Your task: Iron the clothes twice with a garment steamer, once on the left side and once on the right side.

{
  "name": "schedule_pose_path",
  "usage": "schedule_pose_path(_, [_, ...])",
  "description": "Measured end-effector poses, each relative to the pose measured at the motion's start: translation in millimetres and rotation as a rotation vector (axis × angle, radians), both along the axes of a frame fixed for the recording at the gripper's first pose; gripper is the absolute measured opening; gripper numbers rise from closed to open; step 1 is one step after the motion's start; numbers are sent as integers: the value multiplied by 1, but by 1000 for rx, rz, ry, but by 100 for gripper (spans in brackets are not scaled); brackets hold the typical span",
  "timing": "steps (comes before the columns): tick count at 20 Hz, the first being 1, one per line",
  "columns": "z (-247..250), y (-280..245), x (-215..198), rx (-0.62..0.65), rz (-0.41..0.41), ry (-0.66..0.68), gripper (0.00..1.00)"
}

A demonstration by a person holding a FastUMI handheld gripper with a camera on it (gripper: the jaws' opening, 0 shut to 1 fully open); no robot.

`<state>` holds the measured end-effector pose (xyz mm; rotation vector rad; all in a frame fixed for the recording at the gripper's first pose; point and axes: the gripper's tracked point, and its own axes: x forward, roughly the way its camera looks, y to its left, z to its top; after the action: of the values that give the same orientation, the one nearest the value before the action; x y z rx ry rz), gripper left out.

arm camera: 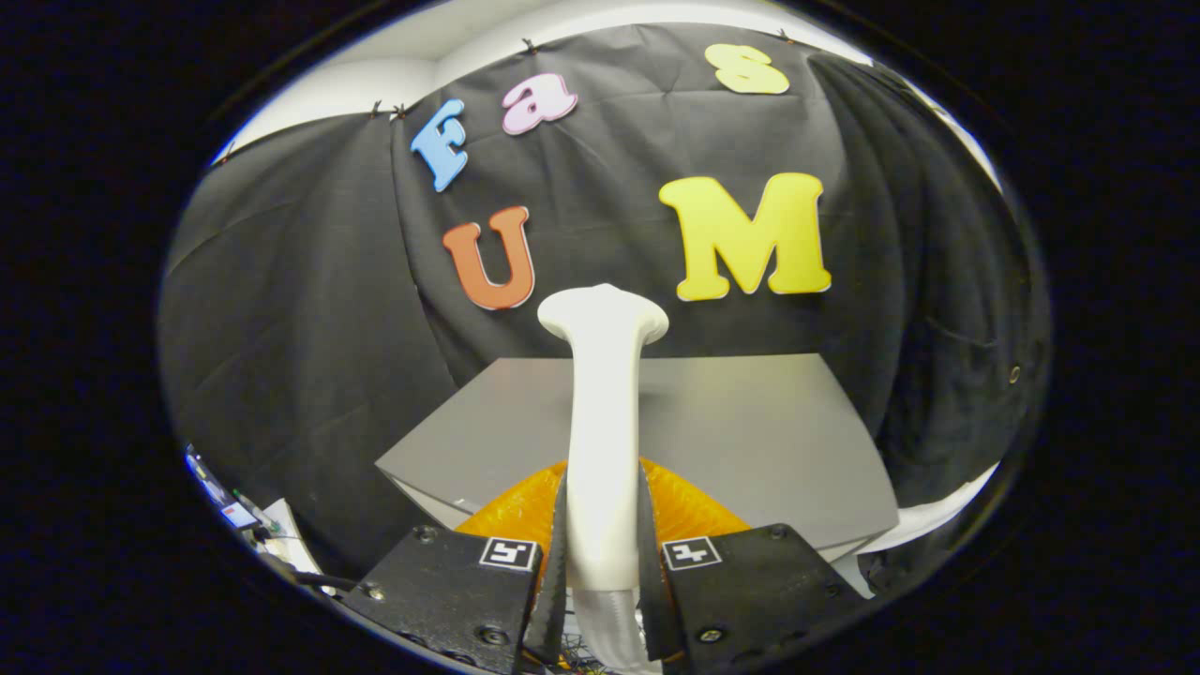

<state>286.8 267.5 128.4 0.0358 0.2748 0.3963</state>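
Between the fingers of the hand-held gripper (602, 562) stands the white plastic garment steamer (605, 422), clamped by its handle, long axis pointing straight ahead, head up. Beyond and below lies orange fabric (694, 506) on the grey table (769, 422).

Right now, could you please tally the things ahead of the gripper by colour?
White: 1, the steamer, gripped between both fingers of the gripper.
Orange: 1, the garment, beneath the steamer.
Grey: 1, the table.
Total: 3.
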Motion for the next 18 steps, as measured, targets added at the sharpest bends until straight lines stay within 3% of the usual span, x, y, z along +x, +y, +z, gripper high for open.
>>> schedule_pose_path(10, [61,-134,-100,72,-169,-179,35])
schedule_pose_path(18, [103,-246,-134,98,-321,-264,35])
